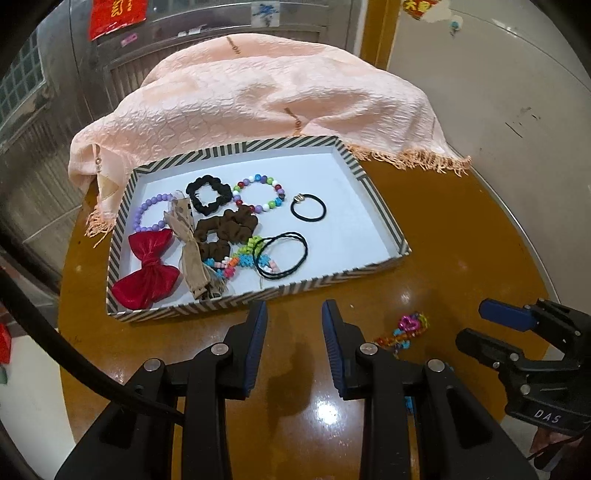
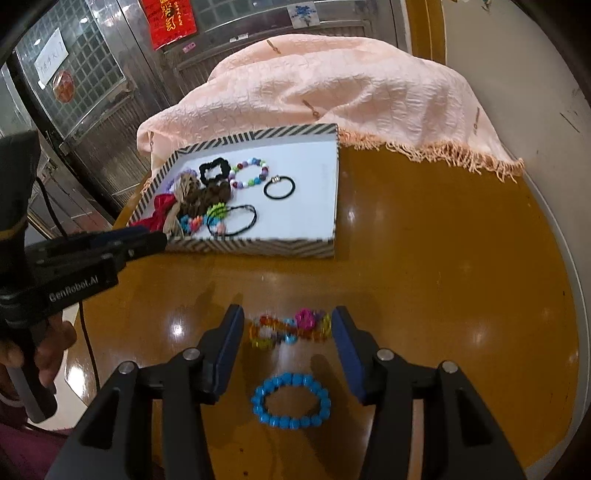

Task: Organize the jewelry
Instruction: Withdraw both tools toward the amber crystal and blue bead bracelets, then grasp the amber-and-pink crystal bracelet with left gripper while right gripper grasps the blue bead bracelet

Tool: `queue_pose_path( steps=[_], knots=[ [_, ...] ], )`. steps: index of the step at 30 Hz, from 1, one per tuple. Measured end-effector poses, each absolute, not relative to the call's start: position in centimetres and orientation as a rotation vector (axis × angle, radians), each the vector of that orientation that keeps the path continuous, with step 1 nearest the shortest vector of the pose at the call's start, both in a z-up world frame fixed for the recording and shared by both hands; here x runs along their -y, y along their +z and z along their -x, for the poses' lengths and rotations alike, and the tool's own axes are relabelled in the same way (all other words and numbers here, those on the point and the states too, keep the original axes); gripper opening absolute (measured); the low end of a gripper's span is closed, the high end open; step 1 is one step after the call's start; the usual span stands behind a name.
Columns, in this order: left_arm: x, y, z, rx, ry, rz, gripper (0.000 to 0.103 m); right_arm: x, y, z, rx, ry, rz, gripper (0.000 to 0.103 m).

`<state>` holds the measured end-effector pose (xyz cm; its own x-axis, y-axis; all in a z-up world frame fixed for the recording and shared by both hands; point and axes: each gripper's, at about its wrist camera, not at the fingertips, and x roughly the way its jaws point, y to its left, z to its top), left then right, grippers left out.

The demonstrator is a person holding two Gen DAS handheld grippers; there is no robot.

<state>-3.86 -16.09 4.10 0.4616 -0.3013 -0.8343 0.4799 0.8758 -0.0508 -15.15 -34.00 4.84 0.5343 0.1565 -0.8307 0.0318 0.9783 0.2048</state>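
A striped tray point(image 1: 384, 229) point(image 2: 258, 246) on the brown table holds a red bow point(image 1: 147, 273), a beige ribbon point(image 1: 190, 251), a brown scrunchie point(image 1: 225, 232), a black scrunchie point(image 1: 208, 194), beaded bracelets point(image 1: 258, 194) and black hair ties point(image 1: 308, 208). A multicoloured translucent bracelet point(image 2: 291, 326) point(image 1: 404, 330) lies on the table in front of the tray, between my right gripper's fingertips. A blue bead bracelet point(image 2: 291, 400) lies nearer, under that gripper. My right gripper point(image 2: 288, 328) is open and empty. My left gripper point(image 1: 294, 321) is open and empty just before the tray's near wall.
A peach fringed cloth point(image 1: 266, 96) point(image 2: 351, 96) is heaped behind the tray. The round table's edge point(image 2: 569, 295) curves along the right. Metal doors with red posters point(image 2: 168, 20) stand beyond. The right half of the tray floor point(image 1: 351, 206) is bare.
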Motion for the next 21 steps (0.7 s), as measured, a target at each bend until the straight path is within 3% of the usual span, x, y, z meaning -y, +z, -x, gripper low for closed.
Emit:
queue_pose_path(
  steps=[21],
  knots=[
    [16.6,2.8,6.5,-1.022,-0.541,-0.216,0.018,34.0,0.2,19.3,-1.082,-0.007,-0.183,0.054]
  ],
)
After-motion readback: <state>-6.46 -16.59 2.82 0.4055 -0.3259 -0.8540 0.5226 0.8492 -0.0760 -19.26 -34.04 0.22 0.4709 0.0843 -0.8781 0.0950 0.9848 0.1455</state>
